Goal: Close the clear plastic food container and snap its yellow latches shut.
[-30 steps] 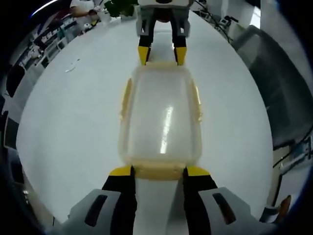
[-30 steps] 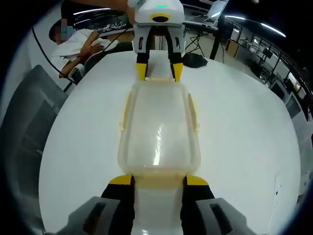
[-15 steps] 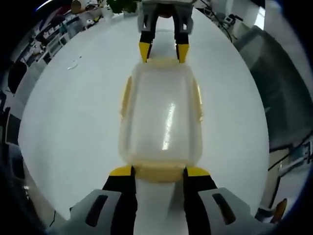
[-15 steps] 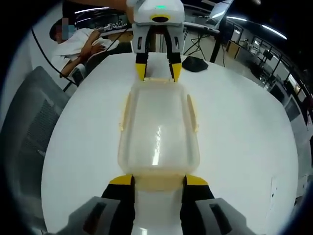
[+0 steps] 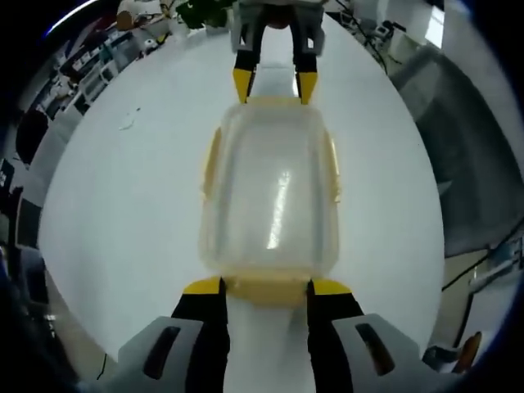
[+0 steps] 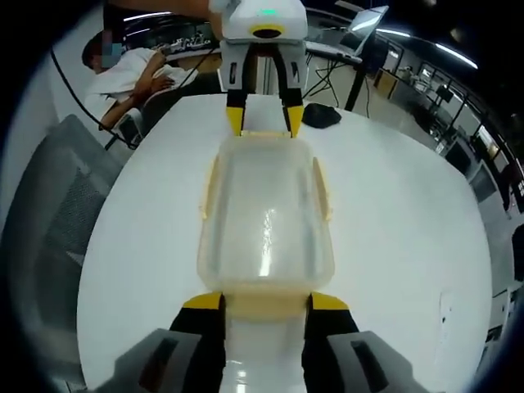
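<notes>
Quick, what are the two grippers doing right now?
Left gripper: open, its jaws either side of one end latch of the container.
Right gripper: open, its jaws either side of the opposite end latch.

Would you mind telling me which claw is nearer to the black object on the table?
Left. The left claw is at the end of the container beside the black object; the right claw is at the opposite end.

Lidded clear container, yellow latches

Container between both grippers' jaws
</notes>
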Tool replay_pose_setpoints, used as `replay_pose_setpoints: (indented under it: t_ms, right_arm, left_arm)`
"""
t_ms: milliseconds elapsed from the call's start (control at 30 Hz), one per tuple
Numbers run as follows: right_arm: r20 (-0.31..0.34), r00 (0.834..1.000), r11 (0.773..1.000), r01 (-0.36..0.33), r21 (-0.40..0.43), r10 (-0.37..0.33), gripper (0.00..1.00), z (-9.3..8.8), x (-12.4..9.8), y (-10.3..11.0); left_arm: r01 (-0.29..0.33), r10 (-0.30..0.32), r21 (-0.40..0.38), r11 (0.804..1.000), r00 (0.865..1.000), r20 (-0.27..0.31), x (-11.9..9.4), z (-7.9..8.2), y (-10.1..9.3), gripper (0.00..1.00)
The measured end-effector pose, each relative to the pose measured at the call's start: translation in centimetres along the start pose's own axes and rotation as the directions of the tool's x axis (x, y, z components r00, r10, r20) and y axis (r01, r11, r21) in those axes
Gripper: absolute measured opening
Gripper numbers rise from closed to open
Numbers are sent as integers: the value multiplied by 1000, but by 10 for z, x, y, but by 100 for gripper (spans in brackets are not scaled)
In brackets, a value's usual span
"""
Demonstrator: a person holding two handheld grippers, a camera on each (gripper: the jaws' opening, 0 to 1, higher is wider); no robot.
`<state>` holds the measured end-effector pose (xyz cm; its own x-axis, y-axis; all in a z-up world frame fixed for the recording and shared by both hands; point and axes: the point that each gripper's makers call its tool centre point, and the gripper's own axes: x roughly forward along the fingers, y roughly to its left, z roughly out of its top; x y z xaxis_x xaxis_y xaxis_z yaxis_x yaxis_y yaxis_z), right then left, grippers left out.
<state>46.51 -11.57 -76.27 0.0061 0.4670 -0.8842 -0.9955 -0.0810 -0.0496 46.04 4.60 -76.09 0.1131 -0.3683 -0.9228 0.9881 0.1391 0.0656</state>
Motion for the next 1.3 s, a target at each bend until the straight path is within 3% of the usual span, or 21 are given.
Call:
replay_pose_setpoints:
  t_ms: [600,1300]
  right_arm:
    - [-2,999,999,38,-6,-38,34,-15,-39,0]
    - [-20,998,998,65,-7,-65,34,-54,-78,7]
  left_arm:
    - [-29,29,12,1000,999,14,-15,40,0,34]
    - [-51,49,44,998,998,27,-15,97,-9,34]
